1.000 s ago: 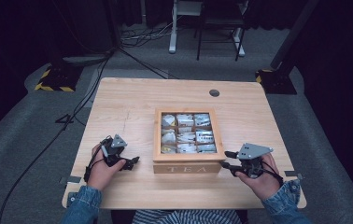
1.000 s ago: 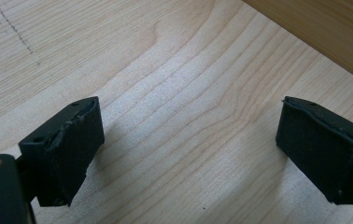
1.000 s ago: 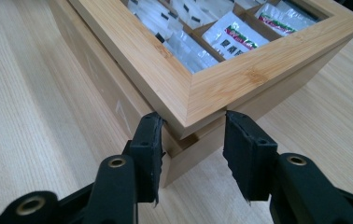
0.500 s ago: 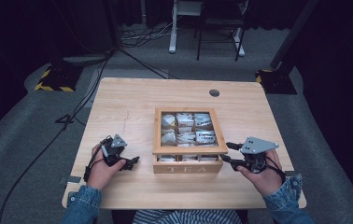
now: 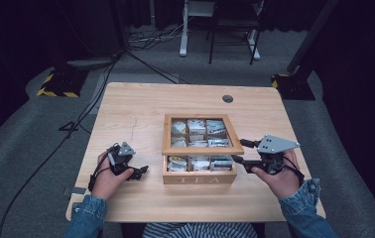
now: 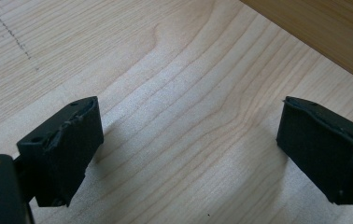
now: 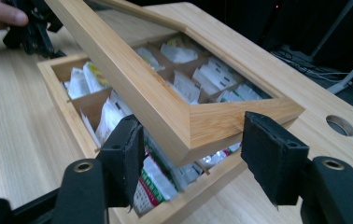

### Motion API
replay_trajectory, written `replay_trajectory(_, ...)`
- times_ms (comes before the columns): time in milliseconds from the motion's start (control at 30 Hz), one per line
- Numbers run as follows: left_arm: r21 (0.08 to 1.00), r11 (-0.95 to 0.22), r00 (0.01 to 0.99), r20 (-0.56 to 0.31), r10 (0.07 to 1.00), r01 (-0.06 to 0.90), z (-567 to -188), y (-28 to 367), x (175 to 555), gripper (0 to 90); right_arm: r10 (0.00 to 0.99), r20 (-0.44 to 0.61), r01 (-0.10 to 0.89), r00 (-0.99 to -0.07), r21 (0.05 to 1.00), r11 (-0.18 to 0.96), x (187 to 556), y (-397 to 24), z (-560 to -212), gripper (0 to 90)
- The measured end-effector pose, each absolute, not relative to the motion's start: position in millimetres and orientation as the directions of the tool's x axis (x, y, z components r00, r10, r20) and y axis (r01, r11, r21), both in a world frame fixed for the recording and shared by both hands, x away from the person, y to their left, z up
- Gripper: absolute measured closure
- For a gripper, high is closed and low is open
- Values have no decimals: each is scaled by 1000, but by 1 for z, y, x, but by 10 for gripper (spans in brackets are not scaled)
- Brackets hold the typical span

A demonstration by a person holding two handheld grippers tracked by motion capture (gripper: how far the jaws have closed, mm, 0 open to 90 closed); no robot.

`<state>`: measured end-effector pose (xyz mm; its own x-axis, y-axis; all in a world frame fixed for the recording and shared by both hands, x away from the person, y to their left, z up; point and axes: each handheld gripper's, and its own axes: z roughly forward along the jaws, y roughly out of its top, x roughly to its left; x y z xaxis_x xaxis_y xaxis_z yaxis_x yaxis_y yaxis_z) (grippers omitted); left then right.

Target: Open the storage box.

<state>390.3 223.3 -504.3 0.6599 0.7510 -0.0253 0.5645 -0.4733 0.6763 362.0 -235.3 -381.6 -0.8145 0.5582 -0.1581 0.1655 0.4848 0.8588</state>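
Now the lid [image 7: 179,109] of the tea box [image 5: 199,178] is tilted up off its front edge, where a second ago it lay nearly flat. That suggests you're opening it. Your right gripper [image 7: 191,163] sits at the box's 3 o'clock, fingers spread either side of the lid's corner, not pinching it. Your left gripper [image 6: 188,154] rests on the counter [image 5: 126,114] at the box's 9 o'clock, fingers spread over bare wood. Tea bags [image 7: 111,114] show in the compartments below the raised lid.
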Motion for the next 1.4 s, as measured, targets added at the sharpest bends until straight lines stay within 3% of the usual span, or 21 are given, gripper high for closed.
replay_trajectory(533, 673, -484, 674, -29, 739, 560, -505, 224, 400, 54, 571, -146, 138, -807, 895, 424, 385, -229, -362, 343)
replay_trajectory(867, 675, -482, 673, -29, 739, 558, -505, 224, 402, 51, 530, -154, 95, -834, 906, 412, 410, -224, -346, 344)
replay_trajectory(1400, 680, -432, 611, -29, 791, 592, -505, 227, 401, 85, 448, -61, 138, -892, 907, 398, 434, -226, -336, 349)
